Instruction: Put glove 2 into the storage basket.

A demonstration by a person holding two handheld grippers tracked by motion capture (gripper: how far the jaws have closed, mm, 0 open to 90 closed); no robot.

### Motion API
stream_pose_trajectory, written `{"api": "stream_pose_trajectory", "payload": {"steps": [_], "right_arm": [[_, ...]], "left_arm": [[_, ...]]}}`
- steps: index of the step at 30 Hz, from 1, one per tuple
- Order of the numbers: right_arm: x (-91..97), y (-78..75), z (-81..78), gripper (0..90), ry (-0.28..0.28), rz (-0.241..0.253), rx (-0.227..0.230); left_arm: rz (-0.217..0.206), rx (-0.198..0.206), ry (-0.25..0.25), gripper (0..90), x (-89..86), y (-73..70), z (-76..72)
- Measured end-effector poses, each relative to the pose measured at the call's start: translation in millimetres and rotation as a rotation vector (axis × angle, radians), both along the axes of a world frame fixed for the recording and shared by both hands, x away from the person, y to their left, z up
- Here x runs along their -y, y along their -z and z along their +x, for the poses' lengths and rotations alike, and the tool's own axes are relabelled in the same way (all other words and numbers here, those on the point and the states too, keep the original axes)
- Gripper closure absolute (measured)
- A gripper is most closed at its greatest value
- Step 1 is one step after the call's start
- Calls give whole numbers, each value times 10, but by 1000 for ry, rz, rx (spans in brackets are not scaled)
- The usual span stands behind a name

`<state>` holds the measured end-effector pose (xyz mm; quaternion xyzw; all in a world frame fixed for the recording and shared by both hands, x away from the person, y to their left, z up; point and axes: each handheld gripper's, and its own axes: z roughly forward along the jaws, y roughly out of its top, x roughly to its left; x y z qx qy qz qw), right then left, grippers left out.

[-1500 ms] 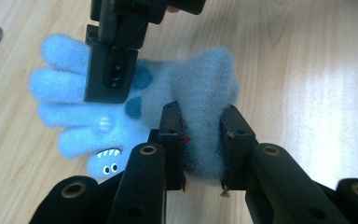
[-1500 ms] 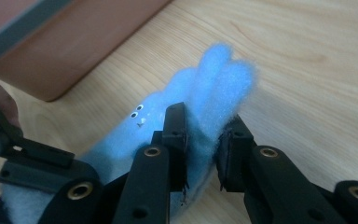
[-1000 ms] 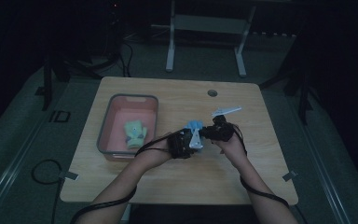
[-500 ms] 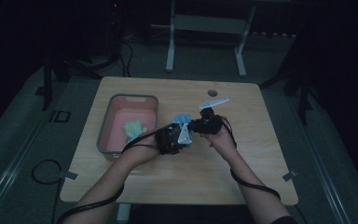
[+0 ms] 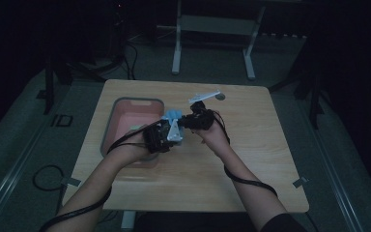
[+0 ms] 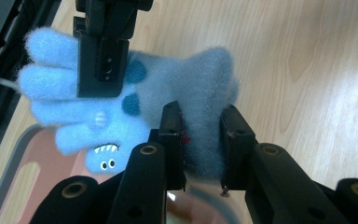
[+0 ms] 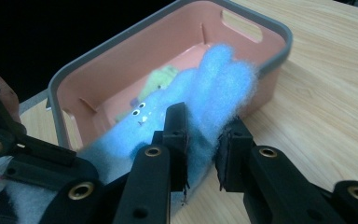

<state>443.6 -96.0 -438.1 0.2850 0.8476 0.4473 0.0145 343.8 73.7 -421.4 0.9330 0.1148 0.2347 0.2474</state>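
From the high view, both hands meet near the middle of the bench (image 5: 251,159), with the left gripper (image 5: 160,137) and right gripper (image 5: 194,119) holding a fluffy blue glove (image 5: 174,117) between them, just beside the pink bin (image 5: 125,121); the likely step is carrying the glove over the bin's rim, so both hands should travel together and keep the fabric slack, not stretched. A white strip-like object (image 5: 205,96) lies farther back, well apart, and a small round fitting (image 5: 220,96) sits in the benchtop at its end. In the left gripper view, the left gripper's fingers (image 6: 172,140) are closed on the grey cuff of the glove (image 6: 121,98), which has dark spots and a little monster face, while the other gripper (image 6: 103,51) pinches the finger end from above. In the right gripper view, the right gripper's fingers (image 7: 176,135) are clamped on the blue fleece (image 7: 214,79), lifted off the bench in front of the bin (image 7: 168,51). A green item (image 7: 161,77) already lies inside, blurred, and the near rim is what the glove must clear before release.
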Motion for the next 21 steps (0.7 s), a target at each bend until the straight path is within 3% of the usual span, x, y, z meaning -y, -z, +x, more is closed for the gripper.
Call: {"api": "stream_pose_trajectory", "payload": {"steps": [12,21], "right_arm": [[-414,-69,49,764,-32,-13,20],[-749,21,98,764,-45,3,4]], "left_arm": [[32,-14,-52,750,-341,-13,41],[26,-39,-95,750,-632,70,71]]}}
